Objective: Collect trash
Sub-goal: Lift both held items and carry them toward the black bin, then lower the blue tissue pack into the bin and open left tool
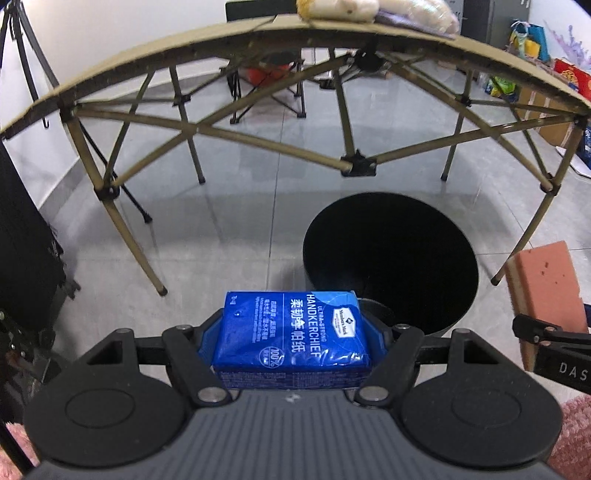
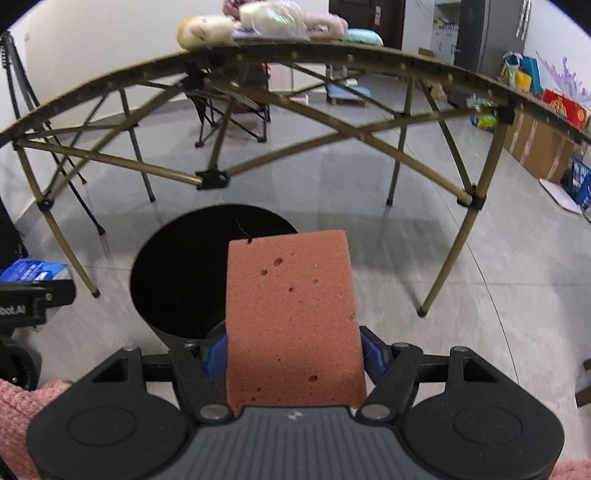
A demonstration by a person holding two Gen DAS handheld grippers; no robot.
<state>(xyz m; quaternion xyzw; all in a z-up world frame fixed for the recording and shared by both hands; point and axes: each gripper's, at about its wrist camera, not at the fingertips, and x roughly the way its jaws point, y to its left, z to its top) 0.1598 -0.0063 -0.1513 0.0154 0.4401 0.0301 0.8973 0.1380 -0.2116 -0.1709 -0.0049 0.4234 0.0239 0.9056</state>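
Observation:
My left gripper (image 1: 293, 332) is shut on a blue handkerchief tissue pack (image 1: 291, 336), held above the floor just left of a round black bin (image 1: 391, 258). The right gripper (image 2: 293, 347) is shut on a pinkish-orange sponge block (image 2: 291, 317), which hangs over the near right part of the same black bin (image 2: 184, 266). The sponge (image 1: 546, 291) and part of the right gripper show at the right edge of the left wrist view. At the left edge of the right wrist view the tissue pack (image 2: 35, 269) appears too. The bin's inside is dark.
A tan folding table (image 1: 147, 62) on thin crossed legs stands behind the bin, with soft toys (image 2: 258, 22) on top. A folding chair (image 2: 229, 107), cardboard boxes (image 2: 535, 147) and colourful bags (image 1: 532, 40) stand further back on the grey tiled floor. A pink fuzzy sleeve (image 2: 14, 417) shows low left.

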